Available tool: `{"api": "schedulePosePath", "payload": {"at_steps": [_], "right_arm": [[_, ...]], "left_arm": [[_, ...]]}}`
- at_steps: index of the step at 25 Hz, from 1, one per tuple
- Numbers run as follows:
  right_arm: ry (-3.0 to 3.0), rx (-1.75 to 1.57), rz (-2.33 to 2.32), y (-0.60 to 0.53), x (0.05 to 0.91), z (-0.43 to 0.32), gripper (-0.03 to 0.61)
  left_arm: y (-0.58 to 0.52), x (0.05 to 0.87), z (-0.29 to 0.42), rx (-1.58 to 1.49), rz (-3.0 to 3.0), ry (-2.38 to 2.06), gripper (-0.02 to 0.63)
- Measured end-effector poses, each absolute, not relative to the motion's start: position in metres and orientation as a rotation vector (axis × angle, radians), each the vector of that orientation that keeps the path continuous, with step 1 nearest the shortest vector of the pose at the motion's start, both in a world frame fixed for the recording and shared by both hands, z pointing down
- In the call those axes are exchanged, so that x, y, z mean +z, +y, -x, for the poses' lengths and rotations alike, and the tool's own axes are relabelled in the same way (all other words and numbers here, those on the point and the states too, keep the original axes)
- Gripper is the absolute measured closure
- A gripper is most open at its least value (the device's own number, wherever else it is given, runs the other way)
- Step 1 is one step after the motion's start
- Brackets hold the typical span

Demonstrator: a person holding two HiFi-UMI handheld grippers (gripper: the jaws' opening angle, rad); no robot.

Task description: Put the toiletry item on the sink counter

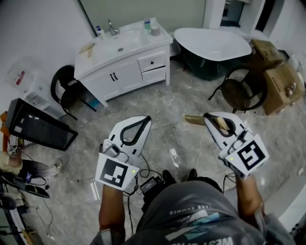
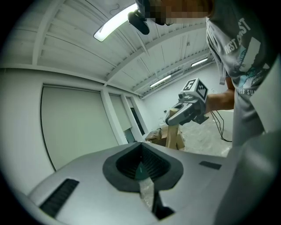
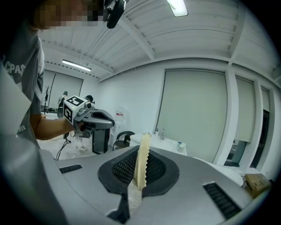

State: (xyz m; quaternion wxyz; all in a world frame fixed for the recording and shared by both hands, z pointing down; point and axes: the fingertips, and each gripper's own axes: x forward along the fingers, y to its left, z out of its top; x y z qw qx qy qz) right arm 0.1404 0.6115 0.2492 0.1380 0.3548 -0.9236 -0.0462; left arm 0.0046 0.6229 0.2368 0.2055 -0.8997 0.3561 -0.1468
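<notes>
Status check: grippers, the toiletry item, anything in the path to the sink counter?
Left gripper shut, empty. Right gripper shut on comb, sink counter across the room. Cables on floor near feet.

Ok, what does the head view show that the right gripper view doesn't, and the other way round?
Head view only: the right gripper's marker cube and the cabinet doors under the sink counter. Right gripper view only: the ceiling lights and the comb's teeth clamped between the shut jaws. Both: the comb, the left gripper and the sink counter.
</notes>
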Motion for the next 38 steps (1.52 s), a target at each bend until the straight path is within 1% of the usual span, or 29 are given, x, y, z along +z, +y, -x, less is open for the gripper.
{"api": "schedulePosePath", "payload": {"at_steps": [12,23,29,34,38], "right_arm": [[-2.698,-0.073,-1.117,0.597,0.245,-0.125,0.548],[-2.685,-0.05,-1.17,0.571,0.247,-0.132,0.548],[-2.717,-0.013,-1.142,0.531,0.247,-0.133,0.548],[-2.763,0.007,-1.118,0.489,0.243,-0.14,0.548],[-2.742,0.009,-1.099,0.452,0.246,-0.16,0.548]], "left_arm": [[0.61,0.241,0.02,-0.385,2.522,0.978,0.612],[0.59,0.248,0.025,-0.397,2.547,0.979,0.612],[0.554,0.249,0.024,-0.429,2.544,1.015,0.612],[0.515,0.248,0.009,-0.456,2.537,1.017,0.612],[0.478,0.248,-0.008,-0.469,2.544,1.037,0.612]]}}
